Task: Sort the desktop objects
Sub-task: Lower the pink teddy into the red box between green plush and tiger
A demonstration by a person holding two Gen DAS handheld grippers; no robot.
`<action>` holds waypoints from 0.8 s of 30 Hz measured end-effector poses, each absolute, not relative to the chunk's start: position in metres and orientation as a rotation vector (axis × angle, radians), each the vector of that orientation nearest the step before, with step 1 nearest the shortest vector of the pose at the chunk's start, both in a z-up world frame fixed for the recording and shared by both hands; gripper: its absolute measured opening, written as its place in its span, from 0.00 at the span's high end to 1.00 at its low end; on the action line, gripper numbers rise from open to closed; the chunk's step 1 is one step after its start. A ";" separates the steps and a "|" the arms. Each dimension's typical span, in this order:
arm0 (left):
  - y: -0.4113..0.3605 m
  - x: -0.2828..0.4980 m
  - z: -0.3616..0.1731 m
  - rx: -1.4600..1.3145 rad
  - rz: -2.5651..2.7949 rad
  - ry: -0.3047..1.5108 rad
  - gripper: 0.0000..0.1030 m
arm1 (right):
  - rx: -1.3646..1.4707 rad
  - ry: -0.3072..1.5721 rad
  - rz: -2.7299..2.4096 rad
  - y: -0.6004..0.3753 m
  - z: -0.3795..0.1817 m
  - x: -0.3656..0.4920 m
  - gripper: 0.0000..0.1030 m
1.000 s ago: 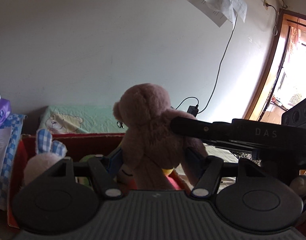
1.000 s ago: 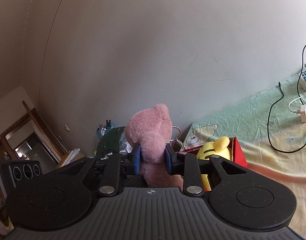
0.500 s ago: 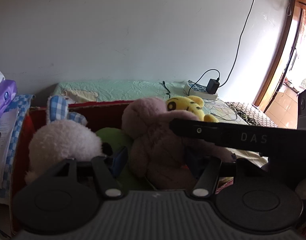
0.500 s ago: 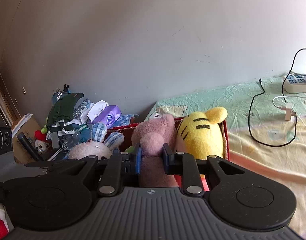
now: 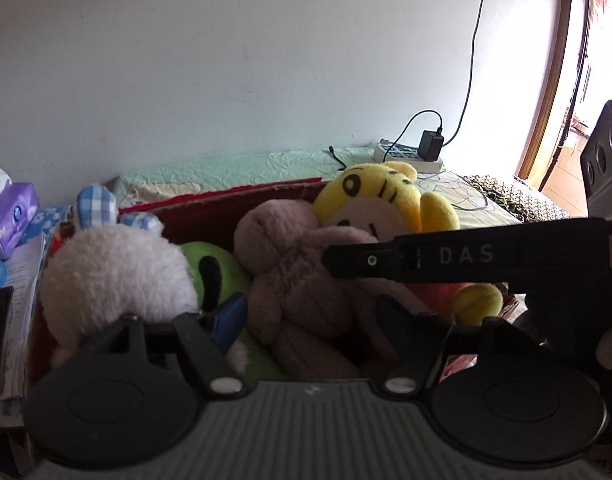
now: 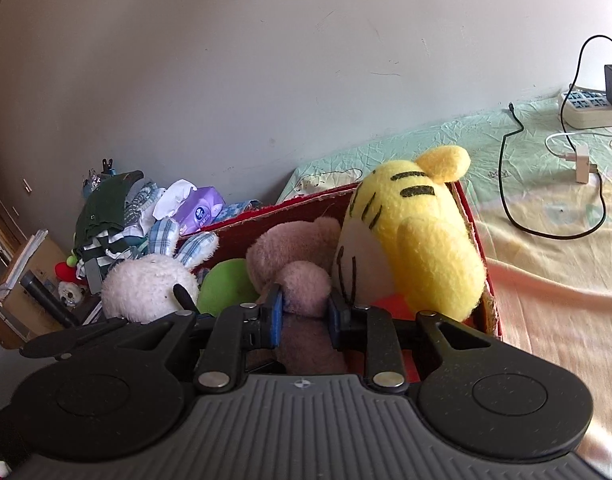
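- The wall (image 5: 226, 60) filled the top of both of my views, pale and bare behind everything.
- The tabletop (image 6: 545, 248) ran off to the right under a creased green and cream cloth.
- On it stood the red box (image 6: 471, 216), packed with soft toys.
- The tiger (image 6: 417, 232), yellow with black stripes, sat upright at the box's right end, touching the bear.
- The rabbit (image 5: 114, 272), white with blue checked ears, filled the left end.
- The bear (image 5: 290, 280), pink, lay in the box between the rabbit and the tiger, just beside a green toy (image 5: 210, 268).
- My left gripper (image 5: 306, 316) had its jaws either side of the bear's body; they were opening, and the blue pads stood clear of the plush.
- My right gripper (image 6: 305, 314) had its jaws pressed on the bear's raised limb, denting it, though they were beginning to ease apart.
- In the left wrist view, the right gripper's black finger (image 5: 445, 260) crossed in front of the tiger with its tip on the bear.
- A power strip (image 6: 589, 110) with a black charger lay far right by the wall, well apart from the box.
- A purple tissue pack (image 6: 202, 208) sat just behind the box's left end, beside a heap of clothes.
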State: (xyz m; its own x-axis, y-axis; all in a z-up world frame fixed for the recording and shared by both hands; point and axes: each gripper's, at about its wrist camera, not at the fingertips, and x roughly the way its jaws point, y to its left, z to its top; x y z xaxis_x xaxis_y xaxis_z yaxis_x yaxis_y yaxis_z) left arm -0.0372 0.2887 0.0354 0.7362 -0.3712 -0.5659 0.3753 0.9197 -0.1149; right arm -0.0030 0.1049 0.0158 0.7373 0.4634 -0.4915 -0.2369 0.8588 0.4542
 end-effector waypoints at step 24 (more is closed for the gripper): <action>0.260 -0.055 0.072 0.083 -0.154 0.744 0.15 | 0.353 0.572 0.189 0.074 0.045 -0.059 0.59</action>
State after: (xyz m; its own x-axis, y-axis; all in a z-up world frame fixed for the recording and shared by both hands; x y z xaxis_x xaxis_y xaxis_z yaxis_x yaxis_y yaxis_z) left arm -0.0554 0.2595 0.0721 0.7255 -0.1100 -0.6794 0.1689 0.9854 0.0209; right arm -0.0587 0.0739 0.0449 0.8259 0.2710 -0.4944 -0.0773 0.9230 0.3769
